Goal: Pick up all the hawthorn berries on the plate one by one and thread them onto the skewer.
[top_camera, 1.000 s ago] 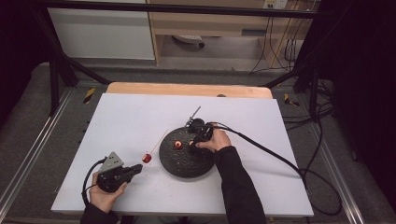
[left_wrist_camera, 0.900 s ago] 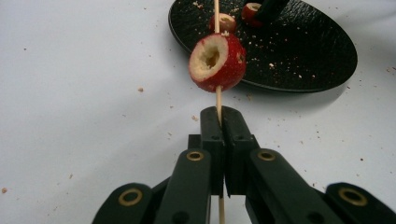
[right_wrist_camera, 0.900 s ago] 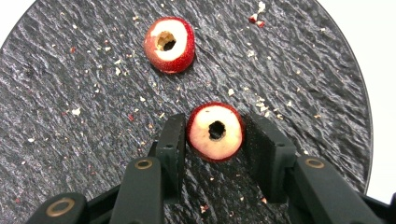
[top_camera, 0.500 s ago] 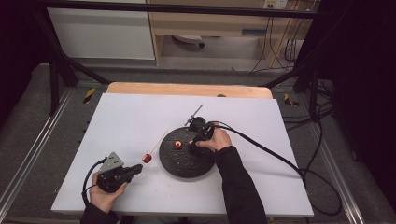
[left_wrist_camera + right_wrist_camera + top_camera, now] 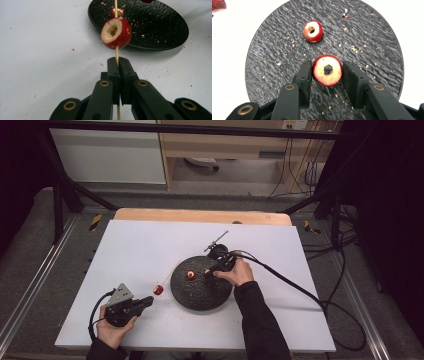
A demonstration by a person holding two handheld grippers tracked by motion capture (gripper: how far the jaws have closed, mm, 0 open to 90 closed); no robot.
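Observation:
My left gripper (image 5: 118, 62) is shut on a thin wooden skewer (image 5: 116, 53) that carries a cored red fruit (image 5: 116, 33), held low over the white table left of the black round plate (image 5: 200, 292). Over that plate my right gripper (image 5: 327, 71) is shut on a second cored red fruit (image 5: 327, 70), a pad pressing on each side. A third cored fruit (image 5: 312, 31) lies on the plate (image 5: 367, 45) beyond it. In the high view the left gripper (image 5: 149, 301) is at the front left, and the right gripper (image 5: 207, 272) is at the plate's far right part.
Crumbs are scattered over the plate (image 5: 155, 27). A small black stand with a metal rod (image 5: 217, 247) sits just behind the plate. The right gripper's cable (image 5: 300, 290) trails across the table to the right. The table's wooden far edge (image 5: 200, 215) runs along the back.
The right gripper has risen slightly over the plate with the fruit between its jaws. The left gripper and its skewer have stayed put.

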